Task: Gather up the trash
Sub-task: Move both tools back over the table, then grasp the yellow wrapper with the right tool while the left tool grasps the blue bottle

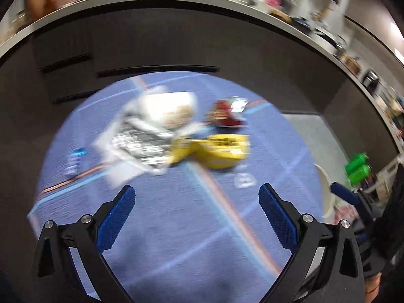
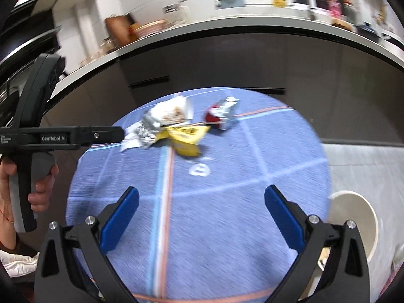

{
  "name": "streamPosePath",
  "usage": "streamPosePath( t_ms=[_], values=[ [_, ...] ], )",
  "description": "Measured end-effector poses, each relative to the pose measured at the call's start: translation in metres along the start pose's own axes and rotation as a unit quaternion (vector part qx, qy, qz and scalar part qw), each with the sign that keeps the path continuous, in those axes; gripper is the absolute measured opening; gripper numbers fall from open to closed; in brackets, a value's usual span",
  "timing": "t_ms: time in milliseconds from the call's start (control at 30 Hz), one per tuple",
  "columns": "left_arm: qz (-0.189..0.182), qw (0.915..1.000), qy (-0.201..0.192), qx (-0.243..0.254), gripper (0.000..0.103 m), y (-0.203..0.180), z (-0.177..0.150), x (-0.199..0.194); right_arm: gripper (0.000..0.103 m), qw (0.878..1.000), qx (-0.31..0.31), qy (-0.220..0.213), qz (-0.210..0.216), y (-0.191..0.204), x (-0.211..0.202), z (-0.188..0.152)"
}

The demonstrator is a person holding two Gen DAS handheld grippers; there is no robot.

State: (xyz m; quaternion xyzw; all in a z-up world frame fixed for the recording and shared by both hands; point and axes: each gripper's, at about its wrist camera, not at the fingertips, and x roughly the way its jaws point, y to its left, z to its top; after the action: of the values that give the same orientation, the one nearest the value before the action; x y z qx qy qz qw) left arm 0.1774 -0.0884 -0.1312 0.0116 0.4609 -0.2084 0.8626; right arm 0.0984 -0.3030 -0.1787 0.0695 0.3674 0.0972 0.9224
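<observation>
Right wrist view: the right gripper (image 2: pixel 201 197) has its blue fingers spread wide over the round blue tablecloth (image 2: pixel 227 227), holding nothing. Farther ahead, well apart from them, lie a yellow wrapper (image 2: pixel 188 139), a silver-white wrapper (image 2: pixel 161 123) and a red-silver wrapper (image 2: pixel 221 115). The left gripper (image 1: pixel 197 197) is spread too, also holding nothing. A cream bin (image 2: pixel 363 217) stands right of the table; its contents cannot be seen.

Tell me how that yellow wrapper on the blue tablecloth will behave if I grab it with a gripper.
The yellow wrapper looks crumpled and thin, so it will probably be floppy and crush flat between the pads. It seems very light and may slide on the tablecloth if pushed. It touches the silver wrapper, which may get dragged along.
</observation>
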Motion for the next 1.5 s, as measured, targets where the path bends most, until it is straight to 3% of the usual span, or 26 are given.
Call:
streamPosePath(
  t_ms=[133, 233, 467, 700, 800, 900, 967, 1067, 1167, 1500],
  values=[
    [0.026, 0.9988, 0.001, -0.040, 0.095, 0.056, -0.004, -0.006, 0.100, 1.000, -0.020, 0.022, 0.009, 0.022, 0.033, 0.017],
    [0.024, 0.9979, 0.005, -0.060, 0.095, 0.083, -0.004, -0.005, 0.100, 0.999, -0.029, 0.032, 0.010, 0.033, 0.054, 0.027],
    [0.037, 0.9978, 0.004, -0.056, 0.093, 0.122, 0.004, -0.002, 0.094, 0.997, -0.055, 0.054, -0.001, 0.040, 0.104, 0.049],
    [0.055, 0.9970, 0.034, -0.044, 0.069, 0.150, 0.008, 0.029, 0.087, 0.996, -0.057, 0.066, -0.009, 0.037, 0.142, 0.065],
    [0.052, 0.9969, 0.044, -0.041, 0.065, 0.153, 0.011, 0.041, 0.083, 0.996, -0.054, 0.071, -0.007, 0.036, 0.152, 0.066],
    [0.042, 0.9969, 0.050, -0.044, 0.065, 0.155, 0.015, 0.051, 0.070, 0.995, -0.057, 0.077, -0.009, 0.037, 0.157, 0.064],
    [0.037, 0.9968, 0.051, -0.049, 0.065, 0.156, 0.018, 0.056, 0.045, 0.995, -0.057, 0.083, -0.011, 0.036, 0.160, 0.061],
    [0.031, 0.9966, 0.053, -0.055, 0.063, 0.160, 0.019, 0.059, 0.022, 0.994, -0.055, 0.091, -0.008, 0.034, 0.161, 0.058],
    [0.029, 0.9965, 0.057, -0.054, 0.056, 0.160, 0.021, 0.063, 0.012, 0.994, -0.056, 0.090, -0.003, 0.036, 0.154, 0.053],
    [0.027, 0.9956, 0.065, -0.063, 0.027, 0.164, 0.017, 0.069, 0.009, 0.997, -0.037, 0.066, -0.012, 0.043, 0.097, 0.027]
  ],
)
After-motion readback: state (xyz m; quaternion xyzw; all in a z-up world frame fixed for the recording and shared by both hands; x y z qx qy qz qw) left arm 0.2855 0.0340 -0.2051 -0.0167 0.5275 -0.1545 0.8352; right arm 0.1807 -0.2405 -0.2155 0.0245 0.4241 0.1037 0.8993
